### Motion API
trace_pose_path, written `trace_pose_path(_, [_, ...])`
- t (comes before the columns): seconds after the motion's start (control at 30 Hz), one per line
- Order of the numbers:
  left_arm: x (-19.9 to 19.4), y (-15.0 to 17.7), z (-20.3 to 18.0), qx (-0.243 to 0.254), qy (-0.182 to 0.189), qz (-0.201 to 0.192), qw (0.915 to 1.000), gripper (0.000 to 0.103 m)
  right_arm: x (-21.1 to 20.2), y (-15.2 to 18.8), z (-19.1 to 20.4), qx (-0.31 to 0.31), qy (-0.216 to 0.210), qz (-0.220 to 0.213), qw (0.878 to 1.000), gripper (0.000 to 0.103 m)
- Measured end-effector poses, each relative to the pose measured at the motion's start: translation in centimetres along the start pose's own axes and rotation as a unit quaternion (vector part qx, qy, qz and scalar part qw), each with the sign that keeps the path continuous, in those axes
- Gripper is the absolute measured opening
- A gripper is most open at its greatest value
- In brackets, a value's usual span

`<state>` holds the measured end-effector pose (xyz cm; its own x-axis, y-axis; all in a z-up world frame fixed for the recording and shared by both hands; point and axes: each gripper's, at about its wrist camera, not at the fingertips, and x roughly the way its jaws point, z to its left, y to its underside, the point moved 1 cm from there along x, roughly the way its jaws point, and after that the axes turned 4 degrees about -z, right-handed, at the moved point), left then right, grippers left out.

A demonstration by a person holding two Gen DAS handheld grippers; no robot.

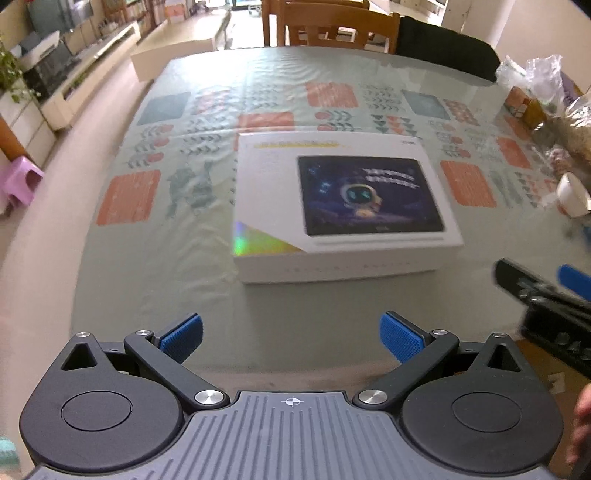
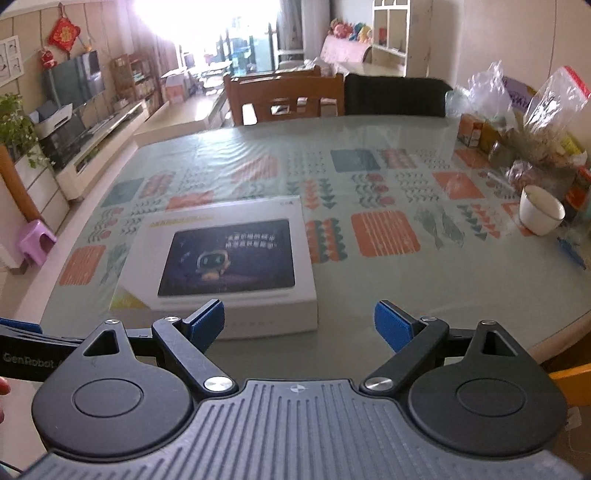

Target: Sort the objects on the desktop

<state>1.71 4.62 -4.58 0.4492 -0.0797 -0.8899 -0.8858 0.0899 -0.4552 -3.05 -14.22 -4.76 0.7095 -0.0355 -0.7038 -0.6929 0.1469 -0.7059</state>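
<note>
left wrist view, tool: the left tool (image 1: 291, 338) is hovering over the near edge of the counter (image 1: 155, 266) with its blue pads spread wide, nothing sitting between them
left wrist view, box: the white tablet box (image 1: 341, 206) is lying flat on the patterned cloth, straight ahead of the tool and apart from it, printed tablet picture facing up
left wrist view, right side: the right tool (image 1: 546, 295) is poking in from the right edge, just beside the box's near right corner but not touching it as far as I can tell; it's pretty blurry
left wrist view, clutter: a white cup (image 1: 574, 197) is sitting near the right edge, with plastic bags (image 1: 535, 74) piling up behind it
left wrist view, background: wooden chairs (image 1: 332, 26) are standing at the far side of the counter

right wrist view, tool: the right tool (image 2: 299, 326) is also gaping open, pads well apart and holding nothing
right wrist view, box: the tablet box (image 2: 221, 266) is sitting ahead and to the left, its near edge showing just behind the left blue pad (image 2: 207, 325)
right wrist view, left side: a bit of the left tool (image 2: 22, 354) is showing at the left edge
right wrist view, clutter: the white cup (image 2: 541, 214) is standing well off to the right by the bags (image 2: 517, 107) and small cartons (image 2: 472, 129)
right wrist view, floor: a purple stool (image 2: 37, 240) is sitting on the floor left of the counter (image 2: 369, 306)
</note>
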Motion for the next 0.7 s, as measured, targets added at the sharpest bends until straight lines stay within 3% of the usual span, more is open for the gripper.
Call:
trace_pose_path(0.17, [-0.7,1.2,-1.0,-0.012,-0.010,0.008,0.9998,0.103,-0.5,0.8,-0.3,-0.005,-0.021,0.010,1.000,0.103])
trace_pose_path(0.7, [-3.2,3.0,-3.6,-0.021,-0.018,-0.011,0.9995,0.103,-2.4,1.2,-2.1,-0.022,-0.030,0.001,0.999,0.103])
